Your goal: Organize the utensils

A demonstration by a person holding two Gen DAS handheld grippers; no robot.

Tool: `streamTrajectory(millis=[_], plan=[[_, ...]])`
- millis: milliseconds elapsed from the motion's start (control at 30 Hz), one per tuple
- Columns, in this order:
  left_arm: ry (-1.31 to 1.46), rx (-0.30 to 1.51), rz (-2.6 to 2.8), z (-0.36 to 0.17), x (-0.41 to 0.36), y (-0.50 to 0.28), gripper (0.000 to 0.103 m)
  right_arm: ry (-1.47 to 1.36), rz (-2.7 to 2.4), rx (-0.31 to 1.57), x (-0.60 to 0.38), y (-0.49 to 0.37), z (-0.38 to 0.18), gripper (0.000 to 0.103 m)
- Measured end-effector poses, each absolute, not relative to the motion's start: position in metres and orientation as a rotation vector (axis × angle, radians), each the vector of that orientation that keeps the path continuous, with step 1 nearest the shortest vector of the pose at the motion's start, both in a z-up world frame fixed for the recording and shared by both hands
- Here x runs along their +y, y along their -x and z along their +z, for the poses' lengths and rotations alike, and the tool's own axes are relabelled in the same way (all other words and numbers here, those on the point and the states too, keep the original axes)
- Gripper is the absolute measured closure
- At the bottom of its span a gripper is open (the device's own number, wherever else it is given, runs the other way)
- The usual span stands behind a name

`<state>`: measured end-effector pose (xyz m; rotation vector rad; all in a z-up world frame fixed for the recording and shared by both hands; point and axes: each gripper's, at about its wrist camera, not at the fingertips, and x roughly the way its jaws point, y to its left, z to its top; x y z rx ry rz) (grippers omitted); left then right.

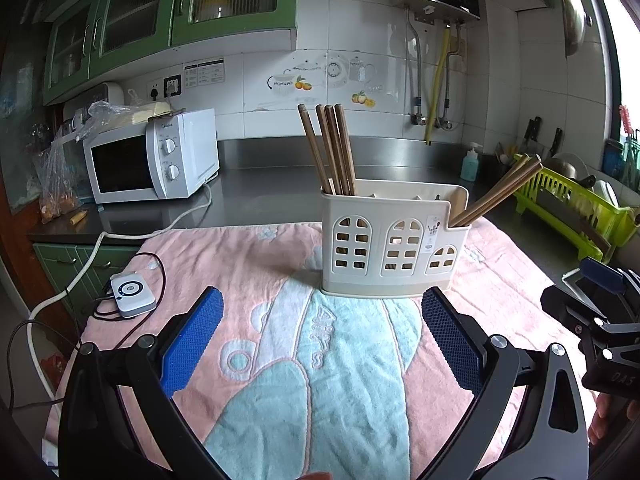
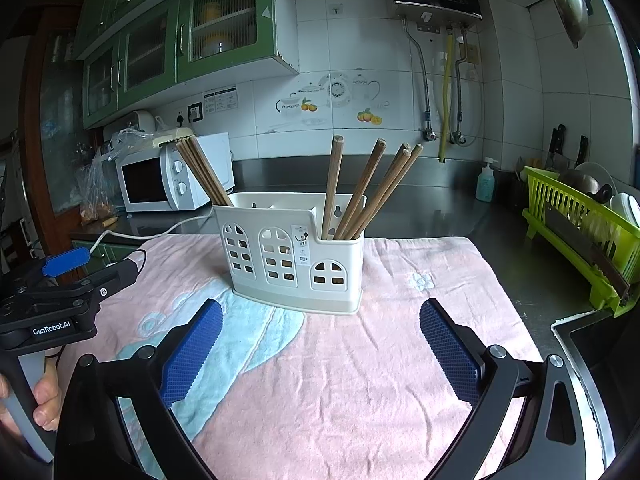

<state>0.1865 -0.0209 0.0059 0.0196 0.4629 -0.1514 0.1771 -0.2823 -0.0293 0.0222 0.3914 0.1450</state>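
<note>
A cream utensil holder (image 1: pixel 394 240) (image 2: pixel 296 256) with window cut-outs stands on a pink and teal towel (image 1: pixel 248 264) (image 2: pixel 340 380). Several brown chopsticks (image 1: pixel 332 152) (image 2: pixel 204 176) lean in its left compartment, and several more chopsticks (image 1: pixel 496 196) (image 2: pixel 368 188) lean in the low right one. My left gripper (image 1: pixel 320 294) hovers open over the towel in front of the holder, nothing between its blue pads. My right gripper (image 2: pixel 320 306) is open as well, empty, facing the holder's right half. Each gripper shows at the other view's edge: right gripper (image 1: pixel 580 286), left gripper (image 2: pixel 100 266).
A white microwave (image 1: pixel 152 160) (image 2: pixel 176 176) sits back left, its cord trailing to the towel. A small white device (image 1: pixel 132 294) with cables lies on the towel's left edge. A green dish rack (image 1: pixel 568 208) (image 2: pixel 584 232), a soap bottle (image 2: pixel 486 182) and a sink edge (image 2: pixel 576 344) are at the right.
</note>
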Motion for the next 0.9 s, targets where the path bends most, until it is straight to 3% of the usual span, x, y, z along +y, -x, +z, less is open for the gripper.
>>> streamTrajectory(millis=[900], plan=[[-0.046,0.475,-0.156,0.0038,-0.0253,-0.1864,0.005,-0.019,0.148,0.393,-0.2794,-0.1780,-0.0312,0.007]])
